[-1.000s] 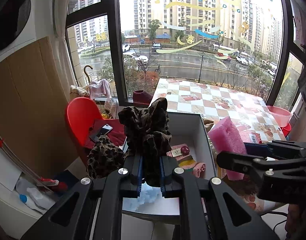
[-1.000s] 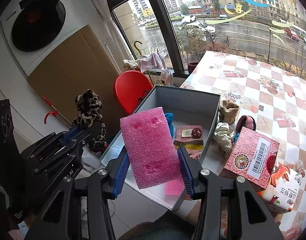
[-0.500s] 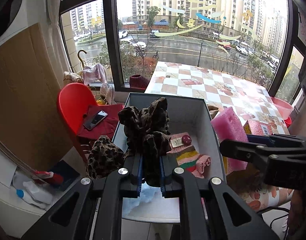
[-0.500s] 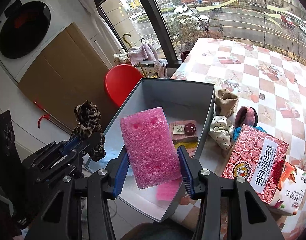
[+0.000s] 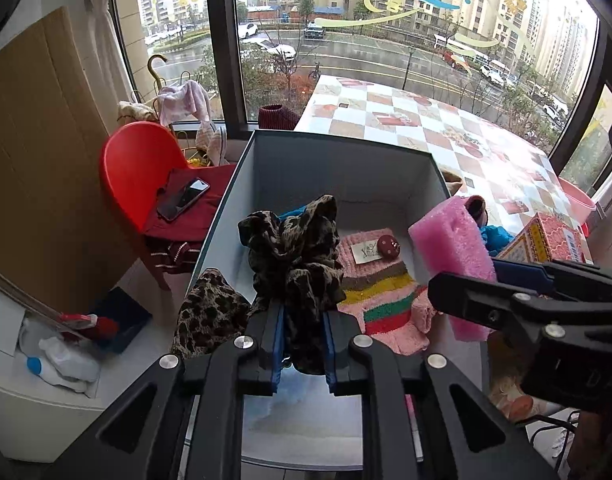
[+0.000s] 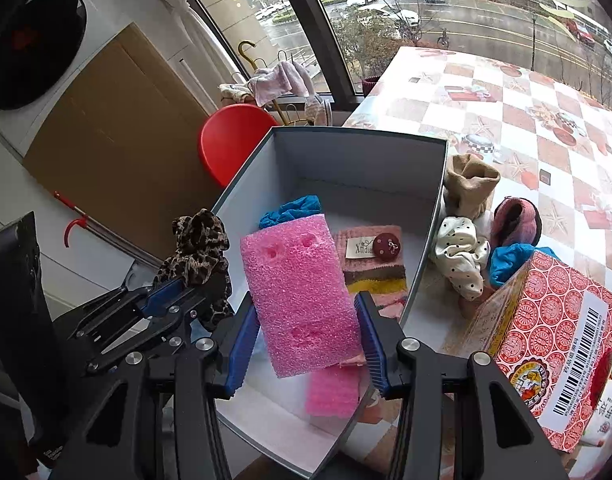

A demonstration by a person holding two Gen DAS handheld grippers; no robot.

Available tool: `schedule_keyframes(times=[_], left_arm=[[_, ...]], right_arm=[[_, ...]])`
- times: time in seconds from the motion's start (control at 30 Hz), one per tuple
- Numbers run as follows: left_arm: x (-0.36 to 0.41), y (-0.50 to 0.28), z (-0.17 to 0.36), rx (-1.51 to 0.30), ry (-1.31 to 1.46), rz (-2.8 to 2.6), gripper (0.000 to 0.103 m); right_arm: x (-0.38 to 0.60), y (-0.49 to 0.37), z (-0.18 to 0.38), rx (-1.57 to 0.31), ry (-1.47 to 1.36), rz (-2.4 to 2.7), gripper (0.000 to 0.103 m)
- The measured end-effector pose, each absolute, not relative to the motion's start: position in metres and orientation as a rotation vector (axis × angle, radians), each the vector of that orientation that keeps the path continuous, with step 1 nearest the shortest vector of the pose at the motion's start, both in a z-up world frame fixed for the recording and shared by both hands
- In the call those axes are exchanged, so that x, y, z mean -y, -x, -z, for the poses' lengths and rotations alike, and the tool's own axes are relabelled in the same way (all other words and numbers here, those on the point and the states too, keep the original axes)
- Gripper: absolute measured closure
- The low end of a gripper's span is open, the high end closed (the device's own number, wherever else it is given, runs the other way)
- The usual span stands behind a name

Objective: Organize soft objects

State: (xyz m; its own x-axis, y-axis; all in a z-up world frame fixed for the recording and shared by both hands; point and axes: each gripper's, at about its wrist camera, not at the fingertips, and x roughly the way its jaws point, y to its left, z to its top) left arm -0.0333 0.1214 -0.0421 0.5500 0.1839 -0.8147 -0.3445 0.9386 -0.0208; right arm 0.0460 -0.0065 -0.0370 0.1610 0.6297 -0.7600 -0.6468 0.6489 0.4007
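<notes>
Box (image 6: 358, 160): grey, open-topped, on the edge of the checked table (image 6: 506, 92); my landmark.
Left claw (image 5: 302, 344): my jaws are opening, with the leopard-print cloth (image 5: 294, 252) between the pads; it is crumpled, brown with dark spots, and hangs over the box's near left part.
Right claw (image 6: 306, 332): clamped on the pink foam block (image 6: 302, 292), rectangular, pitted and dented, tilted over the box's near end.
Inside the box: striped pink sock (image 6: 372, 264), blue cloth (image 6: 290, 208).
</notes>
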Motion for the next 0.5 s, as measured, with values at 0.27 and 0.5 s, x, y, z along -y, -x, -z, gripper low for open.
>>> schedule_keyframes(times=[0.27, 0.5], left_arm=[[-0.123, 0.034, 0.049, -0.966, 0.207, -0.315, 0.024], [-0.130, 0.033, 0.045, -0.965, 0.249, -0.315, 0.000]], right_arm=[[-0.001, -0.043, 0.036, -1.062, 0.050, -0.930, 0.036], [0.005, -0.038, 0.020, -1.015, 0.017, -0.959, 0.014]])
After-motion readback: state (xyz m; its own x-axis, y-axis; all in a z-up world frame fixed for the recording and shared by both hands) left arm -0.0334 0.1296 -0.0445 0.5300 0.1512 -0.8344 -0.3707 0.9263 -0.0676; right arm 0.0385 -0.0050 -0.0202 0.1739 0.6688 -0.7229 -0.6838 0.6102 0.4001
